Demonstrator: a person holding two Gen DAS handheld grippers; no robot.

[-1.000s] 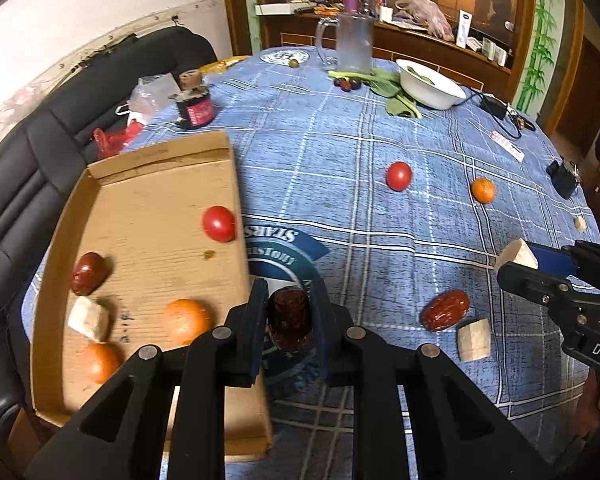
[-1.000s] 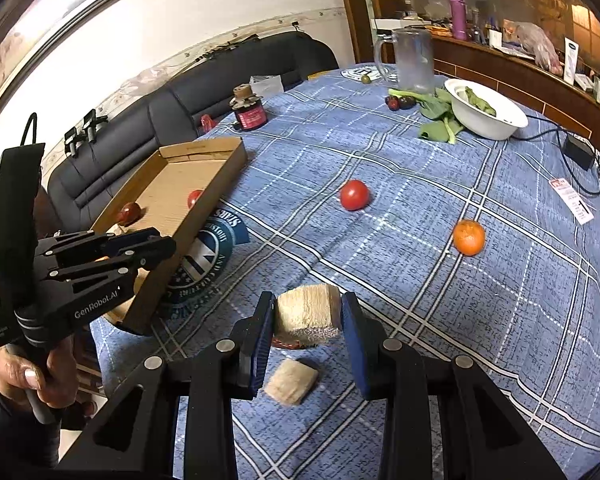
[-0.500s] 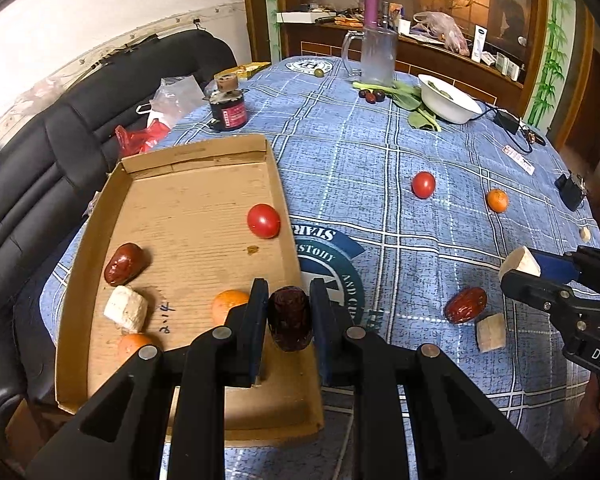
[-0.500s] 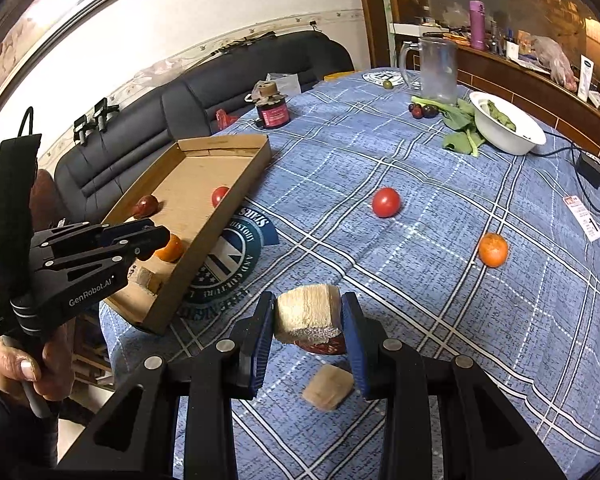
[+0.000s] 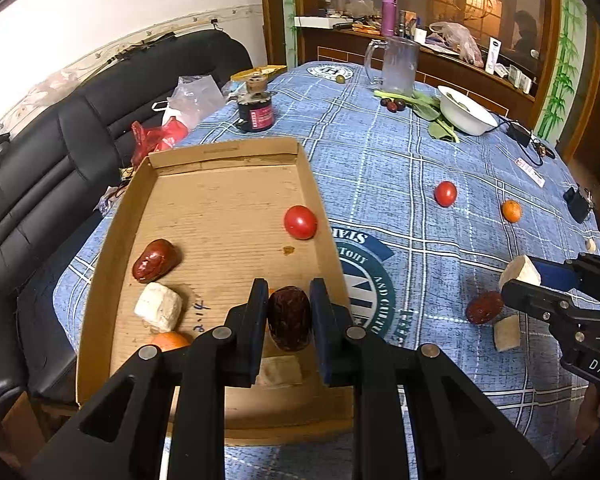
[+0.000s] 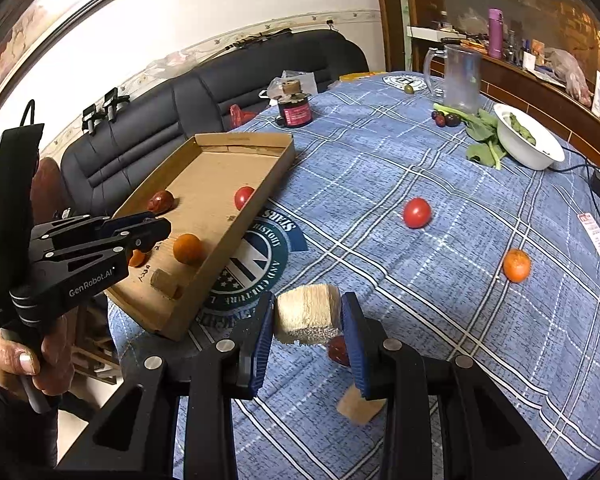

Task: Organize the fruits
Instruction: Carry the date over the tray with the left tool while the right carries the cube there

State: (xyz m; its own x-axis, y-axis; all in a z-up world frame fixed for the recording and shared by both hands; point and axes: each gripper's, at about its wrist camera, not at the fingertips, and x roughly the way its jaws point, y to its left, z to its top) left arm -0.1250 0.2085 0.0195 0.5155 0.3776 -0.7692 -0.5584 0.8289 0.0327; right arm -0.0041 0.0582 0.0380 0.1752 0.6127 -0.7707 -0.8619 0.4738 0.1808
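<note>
My left gripper (image 5: 289, 322) is shut on a dark red date (image 5: 289, 323) and holds it above the near end of the cardboard tray (image 5: 208, 160). The tray holds a tomato (image 5: 300, 221), a red date (image 5: 155, 260), a pale cube (image 5: 158, 307), an orange (image 5: 170, 340) and another pale piece (image 5: 279, 371). My right gripper (image 6: 307, 316) is shut on a pale fibrous cube (image 6: 306, 314) above the blue cloth, right of the tray (image 6: 228, 142). Under it lie a red date (image 6: 337, 350) and a tan cube (image 6: 356, 406). A tomato (image 6: 417, 212) and an orange (image 6: 517, 265) lie farther out.
At the far end stand a glass mug (image 5: 396, 66), a white bowl (image 5: 466, 112) with greens, a black-and-red jar (image 5: 255, 110), plums (image 5: 394, 105) and cables (image 5: 528, 144). A black sofa (image 5: 60, 152) runs along the left. The table's near edge is just below the tray.
My left gripper has carried the date leftward from over the cloth's round emblem to over the tray. My right gripper keeps its cube and has drifted slightly toward the tray.
</note>
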